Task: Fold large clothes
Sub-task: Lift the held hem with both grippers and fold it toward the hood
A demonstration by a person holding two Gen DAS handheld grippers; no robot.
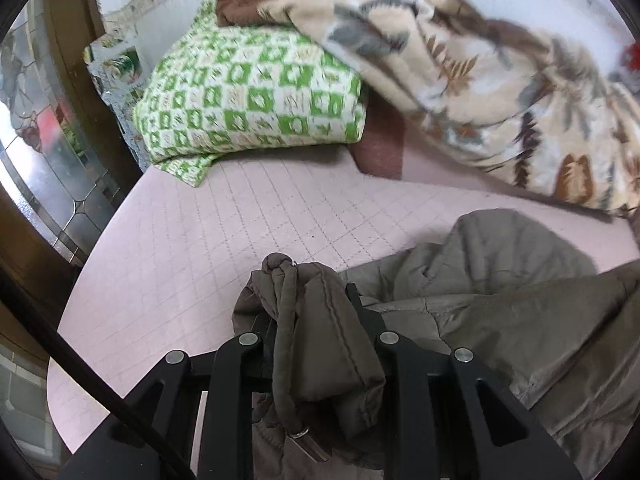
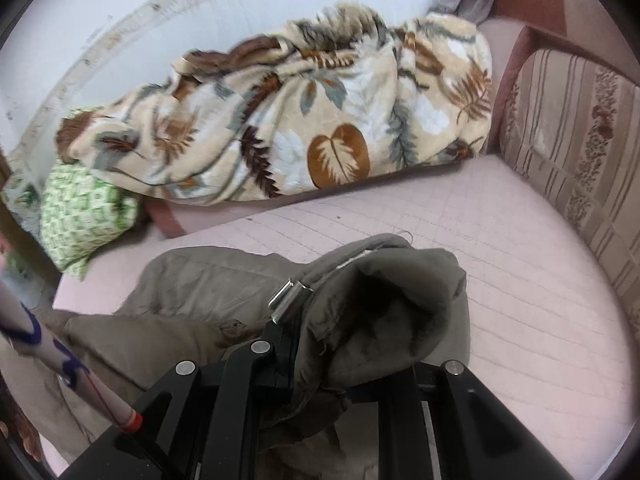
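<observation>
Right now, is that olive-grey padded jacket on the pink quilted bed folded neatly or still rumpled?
Still rumpled. The olive-grey padded jacket lies bunched in loose creases on the pink quilted bed, with each gripper pinching one gathered edge.

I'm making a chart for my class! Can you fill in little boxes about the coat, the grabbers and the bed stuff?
garment: olive-grey coat, crumpled on the pink quilted bed cover
left gripper: shut on a bunched coat edge with a cord
right gripper: shut on coat fabric near a metal cord end
behind: leaf-print blanket, green checked pillow
fold: not yet done
</observation>
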